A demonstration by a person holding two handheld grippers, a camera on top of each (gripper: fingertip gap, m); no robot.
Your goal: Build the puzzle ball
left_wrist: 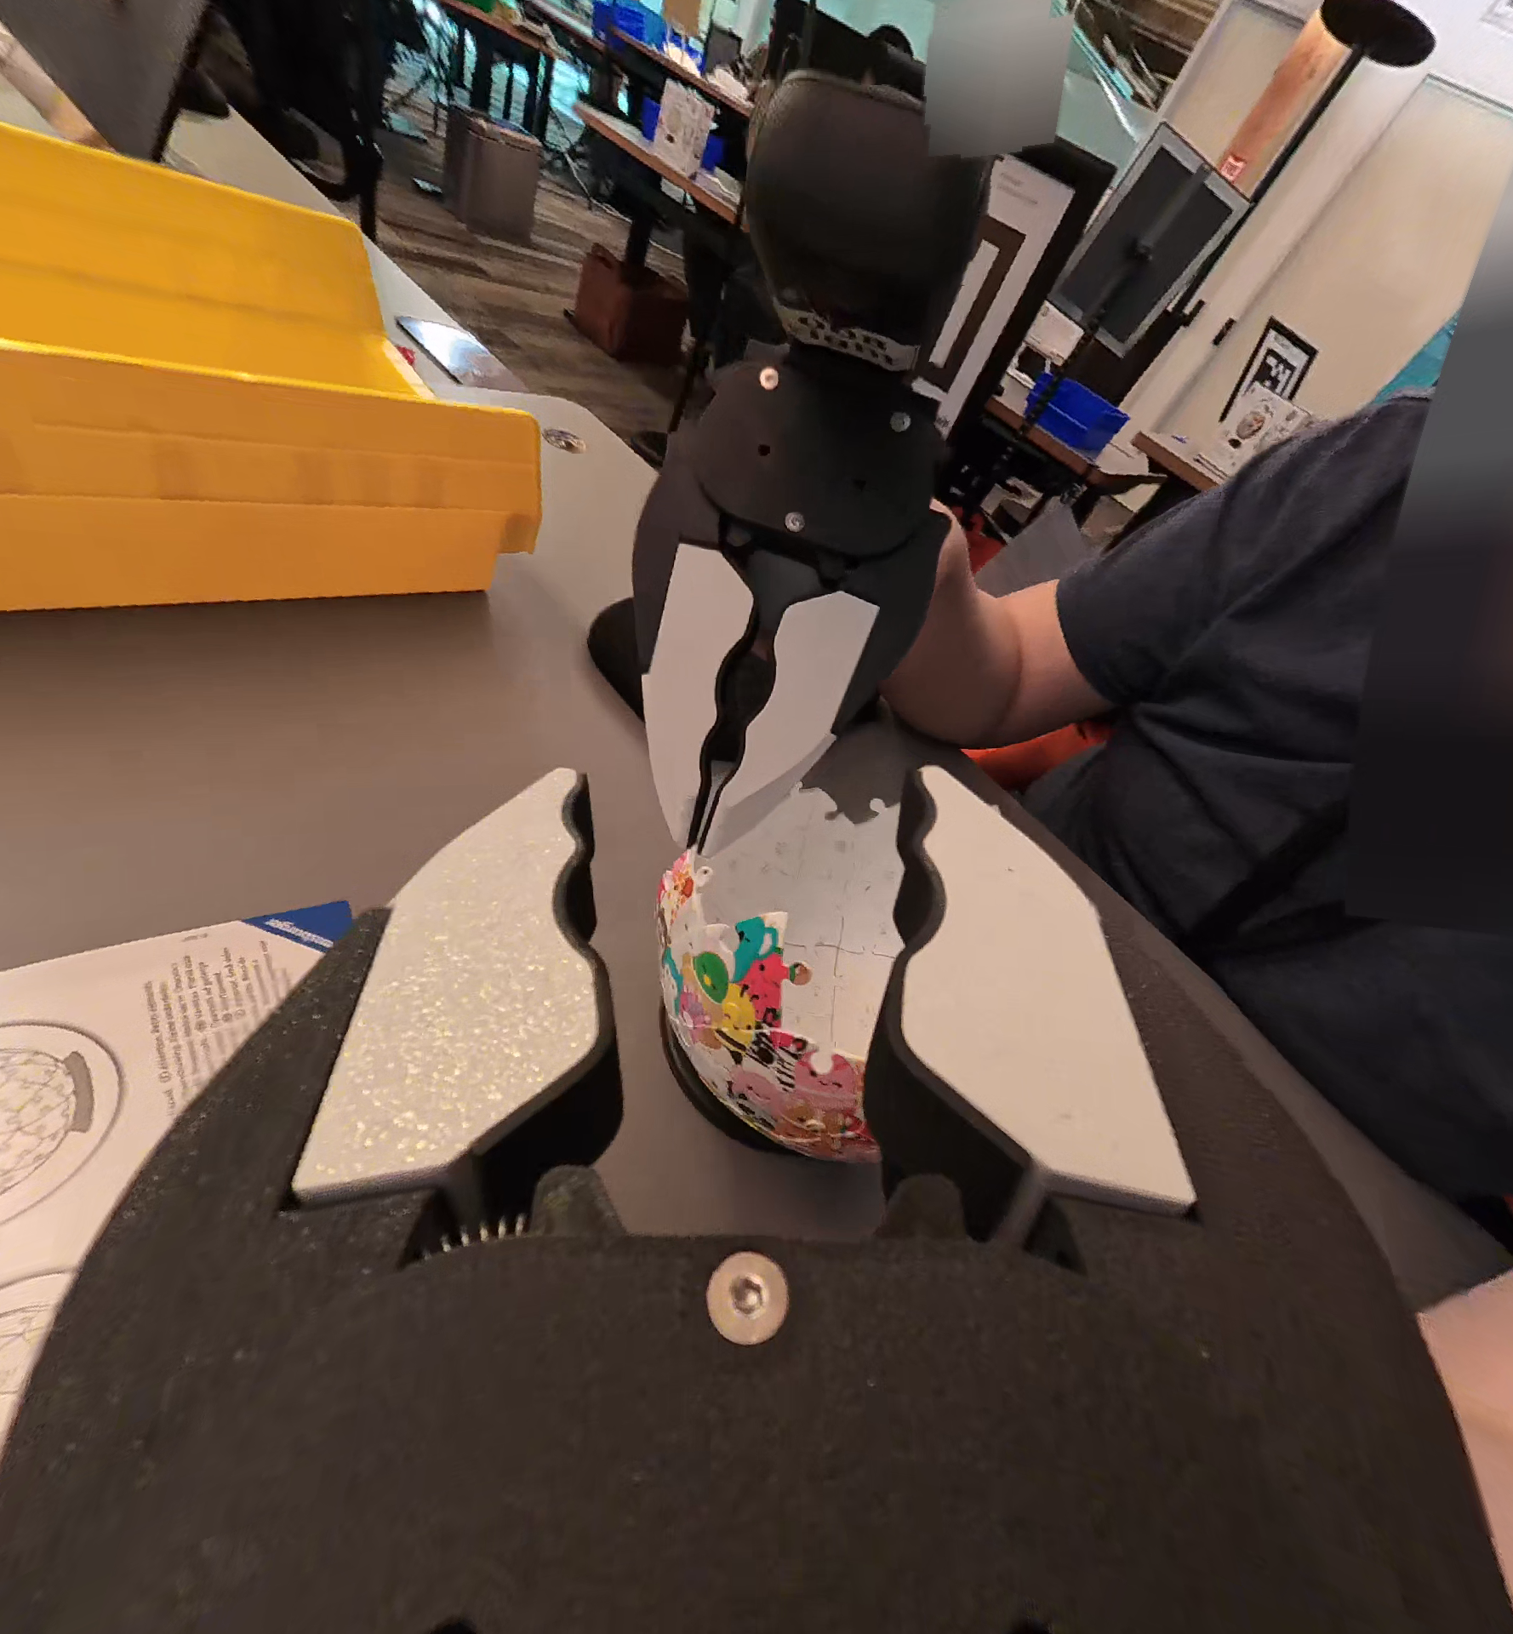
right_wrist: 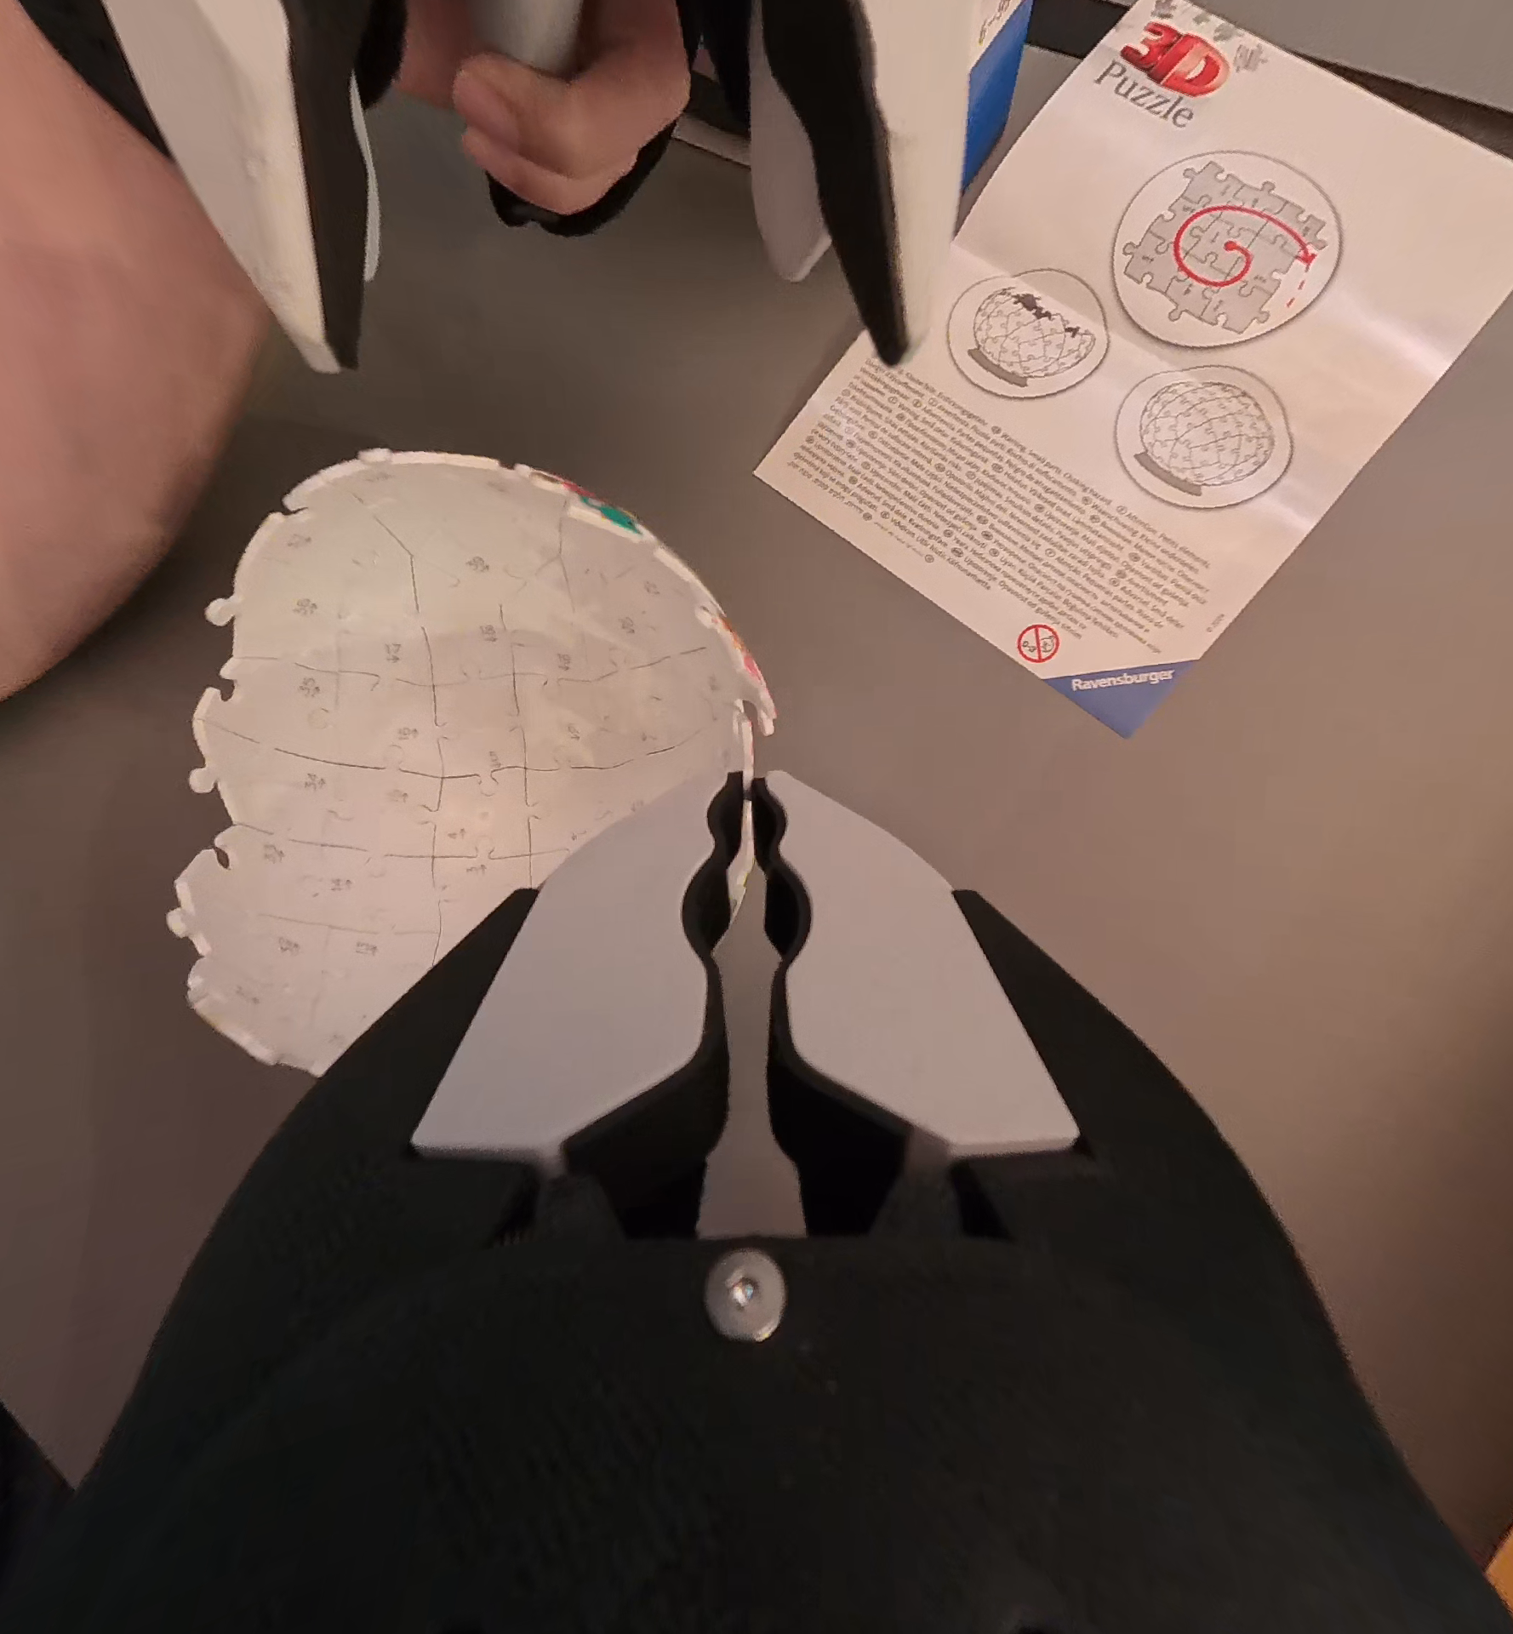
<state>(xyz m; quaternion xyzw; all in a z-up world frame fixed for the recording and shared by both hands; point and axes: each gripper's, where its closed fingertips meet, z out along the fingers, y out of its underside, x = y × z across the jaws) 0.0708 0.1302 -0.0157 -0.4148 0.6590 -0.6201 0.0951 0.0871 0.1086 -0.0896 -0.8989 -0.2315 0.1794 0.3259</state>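
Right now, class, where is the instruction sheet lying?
The instruction sheet lies flat on the grey table: upper right in the right wrist view, beyond the half-built puzzle ball, and at the lower left edge of the left wrist view.

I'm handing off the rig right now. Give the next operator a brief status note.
Right gripper: shut, pinching the rim of the partial puzzle ball.
Left gripper: open, straddling the ball, gripping nothing.
The ball sits on its black stand on the grey table; instruction sheet beside it.
Done: roughly the lower half-shell.
Left: the upper pieces; none visible here.
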